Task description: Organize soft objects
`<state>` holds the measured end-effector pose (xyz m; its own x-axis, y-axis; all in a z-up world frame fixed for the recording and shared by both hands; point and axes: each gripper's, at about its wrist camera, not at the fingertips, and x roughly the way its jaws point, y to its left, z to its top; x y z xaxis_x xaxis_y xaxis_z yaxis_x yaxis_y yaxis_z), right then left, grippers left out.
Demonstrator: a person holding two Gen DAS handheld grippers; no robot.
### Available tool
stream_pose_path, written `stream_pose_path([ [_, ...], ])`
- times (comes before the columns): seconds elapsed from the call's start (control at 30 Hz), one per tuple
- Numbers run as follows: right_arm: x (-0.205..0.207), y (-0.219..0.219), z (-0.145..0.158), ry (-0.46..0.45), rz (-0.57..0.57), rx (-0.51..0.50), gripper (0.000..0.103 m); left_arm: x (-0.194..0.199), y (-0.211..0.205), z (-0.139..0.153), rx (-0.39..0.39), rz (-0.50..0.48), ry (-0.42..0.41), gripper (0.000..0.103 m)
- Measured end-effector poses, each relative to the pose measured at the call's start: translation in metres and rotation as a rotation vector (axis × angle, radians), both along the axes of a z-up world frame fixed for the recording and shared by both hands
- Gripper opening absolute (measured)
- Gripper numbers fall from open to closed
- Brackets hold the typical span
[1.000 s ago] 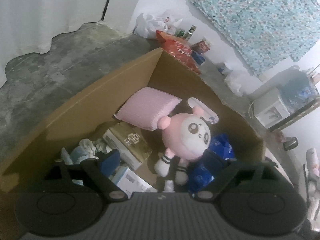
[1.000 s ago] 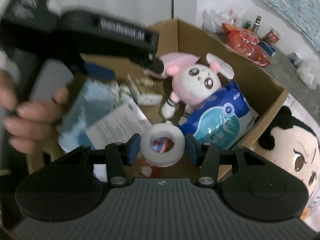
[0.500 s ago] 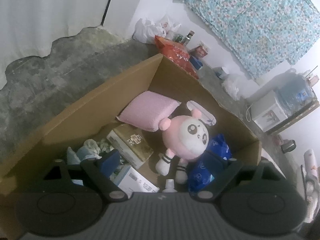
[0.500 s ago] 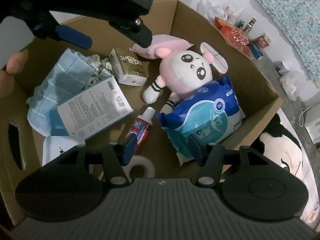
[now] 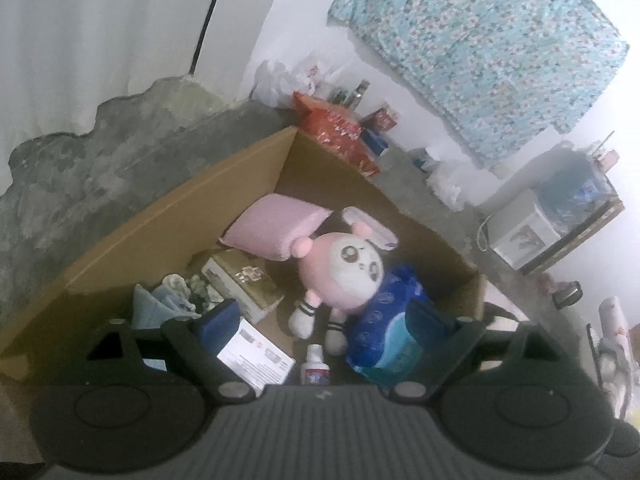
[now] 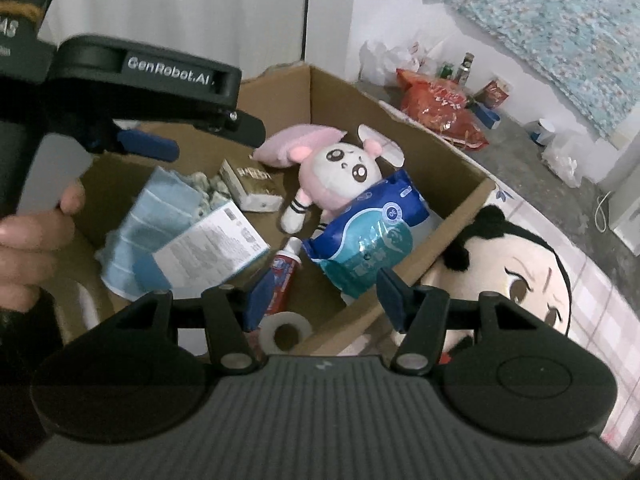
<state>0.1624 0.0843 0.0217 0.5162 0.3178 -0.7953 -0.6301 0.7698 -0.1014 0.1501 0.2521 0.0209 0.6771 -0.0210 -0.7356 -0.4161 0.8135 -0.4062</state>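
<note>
An open cardboard box (image 5: 160, 232) (image 6: 452, 216) holds a pink plush toy (image 5: 348, 268) (image 6: 340, 172), a pink pillow (image 5: 276, 228) (image 6: 296, 144) and a blue soft pack (image 5: 384, 328) (image 6: 368, 236). A white tape roll (image 6: 286, 330) lies on the box floor beside a toothpaste tube (image 6: 282, 276). My right gripper (image 6: 325, 294) hovers above the roll, open, with nothing between its pads. My left gripper (image 5: 322, 318) stands wide open over the box, holding nothing. A big doll head with black hair (image 6: 512, 268) lies outside the box at the right.
The box also holds a folded blue towel (image 6: 156, 216), a white printed carton (image 6: 212, 248) and a gold carton (image 6: 252, 184). A hand (image 6: 36, 232) holds the left gripper at the left. A red snack bag (image 6: 440, 112) and bottles line the wall.
The right gripper let go of the tape roll, which now lies in the box. Both grippers have lifted and drawn back from the box contents.
</note>
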Motion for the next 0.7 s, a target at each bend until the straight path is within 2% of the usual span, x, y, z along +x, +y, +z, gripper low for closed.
stream_pose_path([
  [0.17, -0.029, -0.019, 0.021, -0.009, -0.042, 0.107, 0.058, -0.031, -0.019, 0.029, 0.071, -0.037, -0.069, 0.094],
  [0.23, -0.044, -0.028, 0.026, -0.008, -0.067, 0.149, 0.064, -0.048, -0.029, 0.039, 0.096, -0.059, -0.101, 0.099],
  [0.4, -0.082, -0.053, 0.027, 0.007, -0.157, 0.243, 0.075, -0.088, -0.054, 0.056, 0.167, -0.126, -0.135, 0.102],
  [0.57, -0.120, -0.073, 0.020, -0.010, -0.233, 0.278, 0.086, -0.128, -0.084, 0.067, 0.294, -0.179, -0.168, 0.103],
  [0.7, -0.142, -0.082, 0.016, -0.030, -0.304, 0.291, 0.099, -0.156, -0.102, 0.066, 0.354, -0.204, -0.166, 0.103],
])
